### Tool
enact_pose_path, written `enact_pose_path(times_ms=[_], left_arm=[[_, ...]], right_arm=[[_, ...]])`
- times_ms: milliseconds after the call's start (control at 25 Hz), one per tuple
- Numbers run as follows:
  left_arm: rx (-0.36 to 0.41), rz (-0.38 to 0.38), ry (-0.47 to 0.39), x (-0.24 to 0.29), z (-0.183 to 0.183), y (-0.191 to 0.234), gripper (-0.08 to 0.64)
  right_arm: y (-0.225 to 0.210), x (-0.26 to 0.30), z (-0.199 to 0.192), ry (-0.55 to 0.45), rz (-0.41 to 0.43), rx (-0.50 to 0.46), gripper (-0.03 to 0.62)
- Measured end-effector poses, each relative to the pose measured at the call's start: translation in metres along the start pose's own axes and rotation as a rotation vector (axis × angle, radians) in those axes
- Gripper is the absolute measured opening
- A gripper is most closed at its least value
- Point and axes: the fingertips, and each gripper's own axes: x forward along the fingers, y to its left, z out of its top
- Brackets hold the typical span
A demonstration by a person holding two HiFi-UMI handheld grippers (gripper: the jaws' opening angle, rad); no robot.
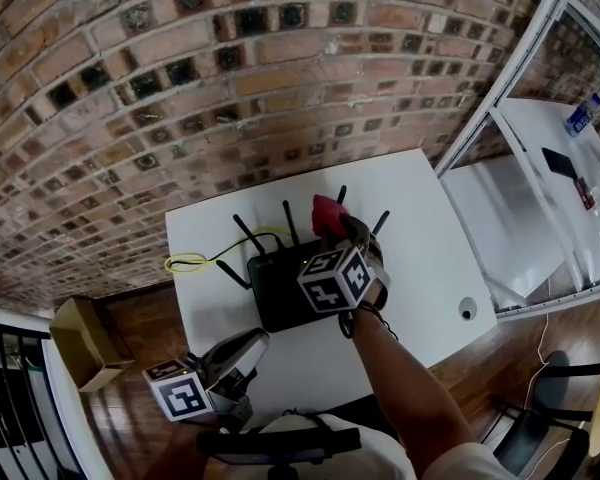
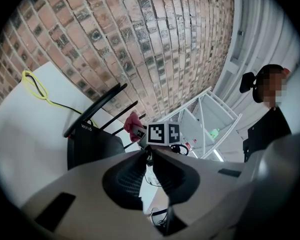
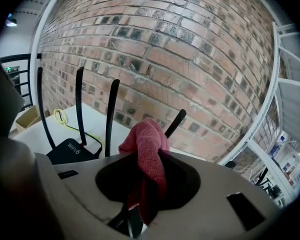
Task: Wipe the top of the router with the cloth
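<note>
Our right tool (image 3: 142,199) pinches the bunched pink terry cloth (image 3: 147,144) above the flat black plastic router (image 1: 278,286), centre frame on the white surface (image 1: 420,238). Our left tool (image 2: 149,176), jaws pressed together on nothing, hangs lower left. We should press the cloth flat and sweep clear of the antennas (image 1: 290,224).

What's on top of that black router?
The right gripper, shut on a pink cloth, is above the router. The rest of its top looks bare. The gripper covers whether the cloth touches.
</note>
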Motion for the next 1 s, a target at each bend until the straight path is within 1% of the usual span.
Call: enact_pose_path(times_ms=[160, 280, 760, 1000], left_arm=[[0.013, -0.003, -0.011, 0.002, 0.007, 0.006, 0.043], [0.002, 0.002, -0.001, 0.000, 0.007, 0.010, 0.043], [-0.011, 0.022, -0.022, -0.013, 0.010, 0.023, 0.043], [-0.018, 0.022, -0.032, -0.016, 0.014, 0.026, 0.043]], right_arm=[[0.005, 0.010, -0.007, 0.025, 0.010, 0.012, 0.107], [0.011, 0.018, -0.015, 0.051, 0.019, 0.021, 0.107], [0.046, 0.047, -0.062, 0.200, 0.078, 0.004, 0.107], [0.051, 0.053, -0.073, 0.239, 0.097, 0.029, 0.107]])
